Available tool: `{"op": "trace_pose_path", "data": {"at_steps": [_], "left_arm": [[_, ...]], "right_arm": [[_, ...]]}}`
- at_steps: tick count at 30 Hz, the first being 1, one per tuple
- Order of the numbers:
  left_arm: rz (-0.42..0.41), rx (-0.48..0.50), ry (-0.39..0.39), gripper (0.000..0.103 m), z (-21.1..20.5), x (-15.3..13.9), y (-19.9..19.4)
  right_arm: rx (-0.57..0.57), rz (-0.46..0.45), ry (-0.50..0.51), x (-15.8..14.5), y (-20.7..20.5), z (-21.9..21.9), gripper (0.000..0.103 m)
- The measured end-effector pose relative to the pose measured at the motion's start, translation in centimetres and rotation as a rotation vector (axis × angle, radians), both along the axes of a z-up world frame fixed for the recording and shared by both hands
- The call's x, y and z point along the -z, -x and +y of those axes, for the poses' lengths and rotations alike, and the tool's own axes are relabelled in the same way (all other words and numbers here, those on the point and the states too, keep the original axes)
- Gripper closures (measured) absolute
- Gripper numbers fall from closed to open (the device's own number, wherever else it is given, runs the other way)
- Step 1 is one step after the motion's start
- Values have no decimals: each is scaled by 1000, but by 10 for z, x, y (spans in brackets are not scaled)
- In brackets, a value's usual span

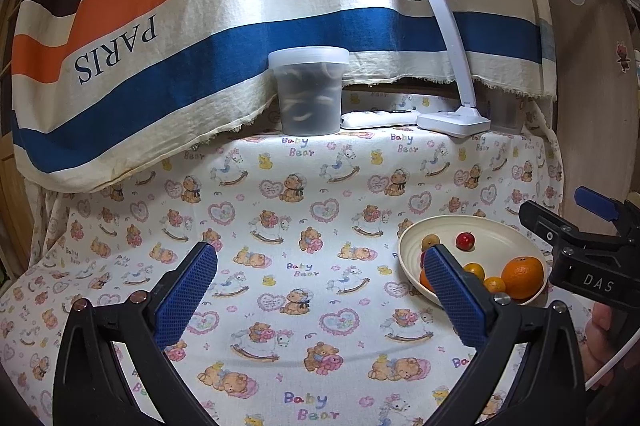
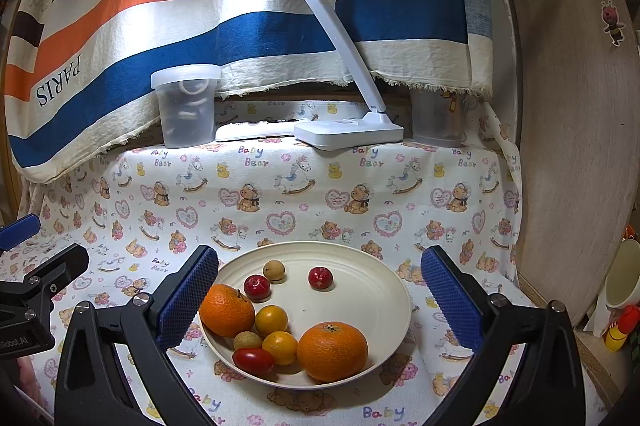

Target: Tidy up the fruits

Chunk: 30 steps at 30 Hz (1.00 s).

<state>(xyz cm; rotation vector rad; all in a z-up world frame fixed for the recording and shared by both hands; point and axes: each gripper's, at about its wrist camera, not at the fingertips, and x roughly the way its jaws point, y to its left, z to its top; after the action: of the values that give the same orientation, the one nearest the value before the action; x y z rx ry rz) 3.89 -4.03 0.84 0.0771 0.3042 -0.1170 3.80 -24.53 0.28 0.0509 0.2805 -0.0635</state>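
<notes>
A cream plate [image 2: 368, 266] sits on the bear-print cloth and holds two oranges [image 2: 332, 350], two small yellow-orange fruits [image 2: 271, 320], two small red apples [image 2: 320, 278], a red tomato-like fruit [image 2: 253, 360] and two small tan fruits [image 2: 274, 271]. My right gripper [image 2: 320, 294] is open and empty, its blue pads either side of the plate. My left gripper [image 1: 320, 286] is open and empty over bare cloth, left of the plate [image 1: 492, 226]. The right gripper's body [image 1: 592, 250] shows at the right edge of the left wrist view.
A lidded translucent tub [image 2: 186, 106], a white remote [image 2: 252, 132], a lit white desk lamp [image 2: 348, 134] and a clear cup [image 2: 438, 120] stand at the back under a striped hanging cloth. A wooden panel [image 2: 572, 146] and a cup [image 2: 622, 278] are at right.
</notes>
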Motion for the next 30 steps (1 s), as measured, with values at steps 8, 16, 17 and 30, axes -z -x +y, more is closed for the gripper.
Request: {"op": "trace_pose_path", "data": {"at_steps": [8,16,17,30], "left_arm": [[1,0,0,0,0,0,0],[0,1,0,0,0,0,0],[0,0,-1,0,0,0,0],[6,1,-5,0,0,0,-1]], "right_arm": [[-1,-1,0,0,0,-1,1],[-1,0,0,0,0,-1,1],[-2,1,0,0,0,0,1],[-1,4,-2,1,0,-1,1]]}}
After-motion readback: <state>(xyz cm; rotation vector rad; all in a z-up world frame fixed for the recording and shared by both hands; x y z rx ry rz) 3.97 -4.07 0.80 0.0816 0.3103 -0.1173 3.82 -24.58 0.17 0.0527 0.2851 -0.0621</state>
